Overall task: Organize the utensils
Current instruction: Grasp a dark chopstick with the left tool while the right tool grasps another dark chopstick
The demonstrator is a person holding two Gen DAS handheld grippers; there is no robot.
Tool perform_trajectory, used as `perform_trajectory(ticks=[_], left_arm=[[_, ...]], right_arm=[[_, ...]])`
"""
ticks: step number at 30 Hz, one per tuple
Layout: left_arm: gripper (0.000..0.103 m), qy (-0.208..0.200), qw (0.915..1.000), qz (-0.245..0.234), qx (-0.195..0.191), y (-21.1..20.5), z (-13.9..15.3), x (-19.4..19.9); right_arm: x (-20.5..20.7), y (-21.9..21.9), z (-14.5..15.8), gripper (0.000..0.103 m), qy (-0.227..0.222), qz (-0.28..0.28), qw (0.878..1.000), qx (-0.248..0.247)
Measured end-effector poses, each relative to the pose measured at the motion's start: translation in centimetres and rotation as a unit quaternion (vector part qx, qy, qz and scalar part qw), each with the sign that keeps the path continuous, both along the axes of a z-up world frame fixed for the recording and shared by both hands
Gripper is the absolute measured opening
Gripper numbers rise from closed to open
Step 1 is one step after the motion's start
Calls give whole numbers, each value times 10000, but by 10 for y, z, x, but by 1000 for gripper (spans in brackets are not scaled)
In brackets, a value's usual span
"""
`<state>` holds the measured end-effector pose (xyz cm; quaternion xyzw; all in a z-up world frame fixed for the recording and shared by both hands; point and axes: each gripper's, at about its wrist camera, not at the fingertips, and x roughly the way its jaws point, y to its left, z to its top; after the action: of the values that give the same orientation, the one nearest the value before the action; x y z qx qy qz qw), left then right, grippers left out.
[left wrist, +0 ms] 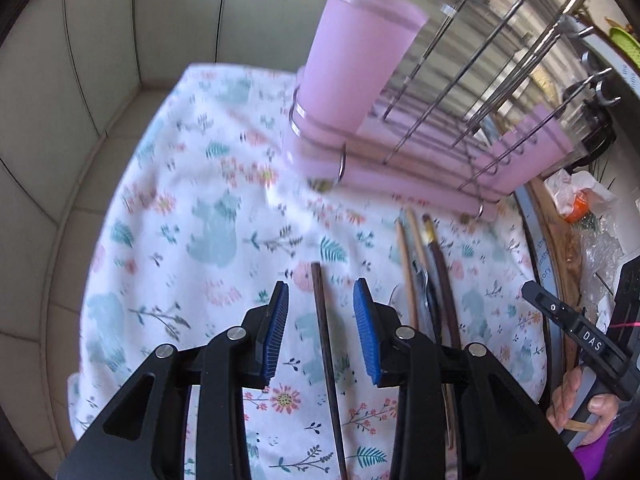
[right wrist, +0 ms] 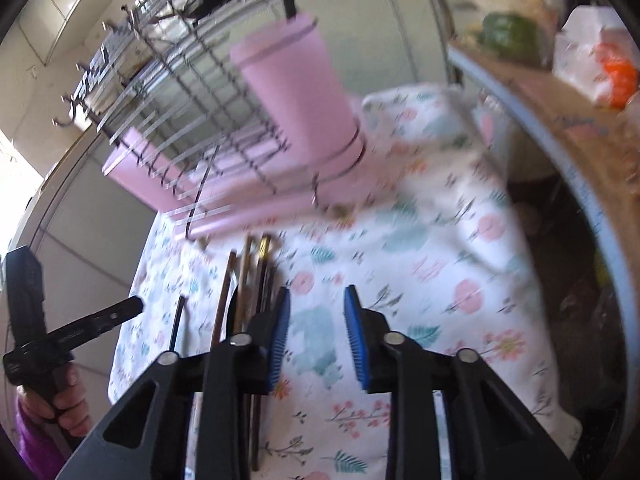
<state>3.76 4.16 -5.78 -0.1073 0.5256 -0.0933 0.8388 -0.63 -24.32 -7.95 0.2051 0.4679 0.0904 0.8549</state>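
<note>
Straddling the lone dark chopstick [left wrist: 326, 344], the left claw [left wrist: 321, 334] gapes, gripping nothing; centre it before pinching. Beside the pink cup [left wrist: 352, 68], right claw [right wrist: 317, 336] hangs empty.

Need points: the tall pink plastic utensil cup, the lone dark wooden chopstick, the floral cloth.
Tall pink plastic utensil cup [left wrist: 352, 60], left wrist view, middle of its side wall.
Lone dark wooden chopstick [left wrist: 325, 328], left wrist view, mid-shaft between the claw's pads.
White floral cloth [right wrist: 432, 240], right wrist view, bare patch.
</note>
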Motion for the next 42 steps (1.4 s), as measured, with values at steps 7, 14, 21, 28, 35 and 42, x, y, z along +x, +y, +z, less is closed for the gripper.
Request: perform_trajectory(ticks=[7, 14, 21, 28, 35, 42], left_arm=[[21, 396, 9990, -119, 146, -11, -25, 10], [9, 518, 9980, -143, 340, -18, -44, 14], [8, 409, 9984, -190, 349, -19, -44, 15], [8, 381, 9986, -236, 293, -14, -46, 15], [8, 411, 9987, -243, 199, -12, -45, 17], [8, 405, 9986, -254, 211, -13, -45, 17]], right_arm=[[8, 9, -13, 18, 315, 255, 9983, 407], [29, 27, -24, 16, 497, 389, 9977, 231], [50, 52, -37, 16, 597, 552, 9966, -150], [62, 67, -40, 16, 579, 599, 9956, -439], [63, 69, -38, 17, 622, 661, 9953, -342], [66, 78, -40, 19, 658, 764, 9934, -538]])
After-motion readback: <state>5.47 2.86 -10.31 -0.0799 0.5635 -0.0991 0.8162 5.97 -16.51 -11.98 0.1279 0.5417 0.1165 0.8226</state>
